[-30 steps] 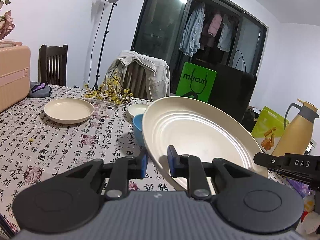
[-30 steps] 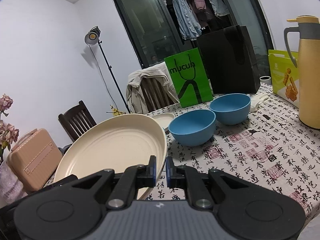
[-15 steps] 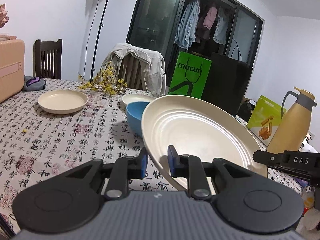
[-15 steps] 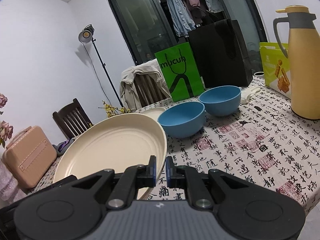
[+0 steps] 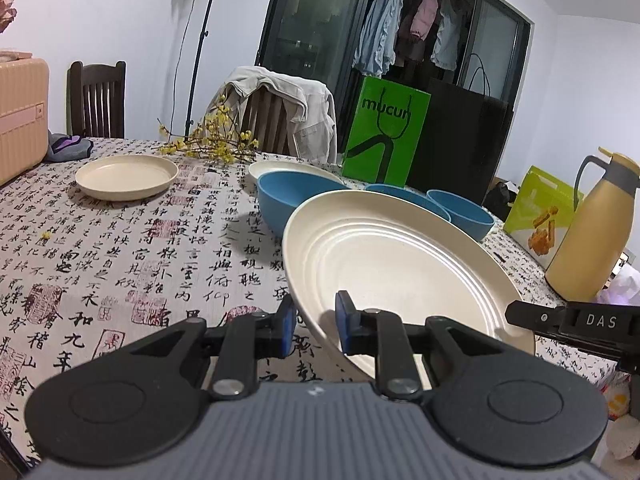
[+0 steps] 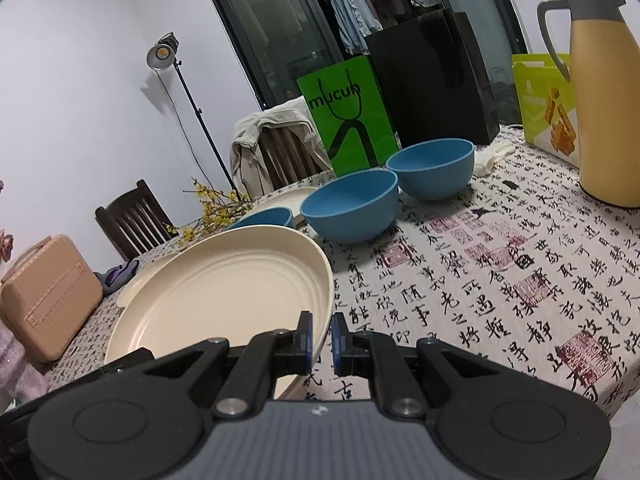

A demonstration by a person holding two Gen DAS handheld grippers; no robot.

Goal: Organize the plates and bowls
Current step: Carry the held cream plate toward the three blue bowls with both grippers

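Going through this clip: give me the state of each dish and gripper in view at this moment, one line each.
Large cream plate: held tilted above the tablecloth, gripped at both edges.
Left gripper: shut on its rim.
Right gripper: shut on the opposite rim.
Small cream plate: flat on the table, empty.
Three blue bowls: upright, empty.

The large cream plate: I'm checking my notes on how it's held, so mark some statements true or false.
1. Both grippers grip the large cream plate by its rim. True: left gripper and right gripper clamp opposite edges.
2. The plate holds food. False: it is bare.
3. Three blue bowls are on the table. True.
4. The yellow jug lies on its side. False: it stands upright.
5. The green bag reads "DAS". False: it reads "mucun".
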